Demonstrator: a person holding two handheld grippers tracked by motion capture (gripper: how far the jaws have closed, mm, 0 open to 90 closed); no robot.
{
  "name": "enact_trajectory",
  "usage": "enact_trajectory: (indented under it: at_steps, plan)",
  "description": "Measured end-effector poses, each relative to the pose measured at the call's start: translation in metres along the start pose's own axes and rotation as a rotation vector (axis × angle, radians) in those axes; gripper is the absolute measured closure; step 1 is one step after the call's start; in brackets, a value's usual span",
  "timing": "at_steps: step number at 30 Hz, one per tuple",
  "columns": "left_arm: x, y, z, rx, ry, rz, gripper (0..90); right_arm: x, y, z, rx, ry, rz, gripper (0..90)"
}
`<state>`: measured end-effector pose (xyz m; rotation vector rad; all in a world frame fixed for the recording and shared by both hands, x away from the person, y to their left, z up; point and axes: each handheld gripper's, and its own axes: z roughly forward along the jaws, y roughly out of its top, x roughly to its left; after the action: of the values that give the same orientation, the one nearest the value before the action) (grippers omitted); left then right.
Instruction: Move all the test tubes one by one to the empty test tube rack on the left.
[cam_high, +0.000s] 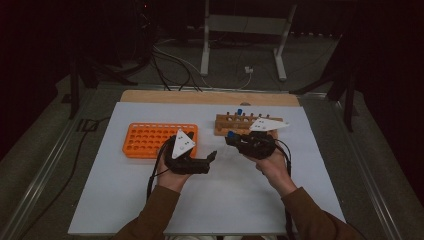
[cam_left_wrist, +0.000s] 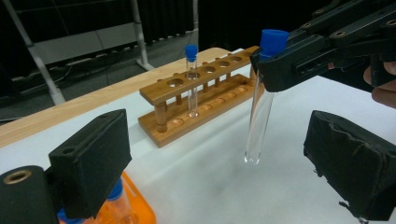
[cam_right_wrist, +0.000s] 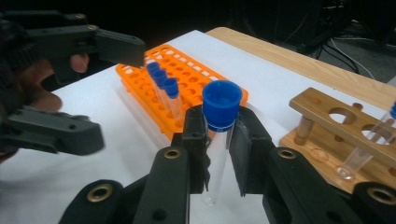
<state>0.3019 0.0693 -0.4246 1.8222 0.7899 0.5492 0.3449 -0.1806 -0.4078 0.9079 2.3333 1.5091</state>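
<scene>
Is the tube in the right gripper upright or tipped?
Upright. The test tube hangs vertically from the right gripper, blue cap on top, rounded bottom just above the table.

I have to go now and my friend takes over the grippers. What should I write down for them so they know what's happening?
Right gripper: shut on a blue-capped test tube, gripped just under the cap, hanging upright above the white table.
Left gripper: open, nothing between its pads, close beside the held tube.
Orange rack: on the left; blue-capped tubes stand at one end.
Wooden rack: on the right; one capped tube already stands in it, other holes free.
Done: one tube in the wooden rack.
Left, probably: put the held tube in a free wooden hole, then fetch the rest.
</scene>
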Motion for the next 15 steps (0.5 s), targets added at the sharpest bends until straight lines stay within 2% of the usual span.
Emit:
enact_trajectory:
  at_steps: [15]
  plan:
    - [-0.011,-0.005,0.015,0.029,-0.061,0.014,15.9,0.016,0.0,0.002,-0.001,0.07,-0.012,77.1]
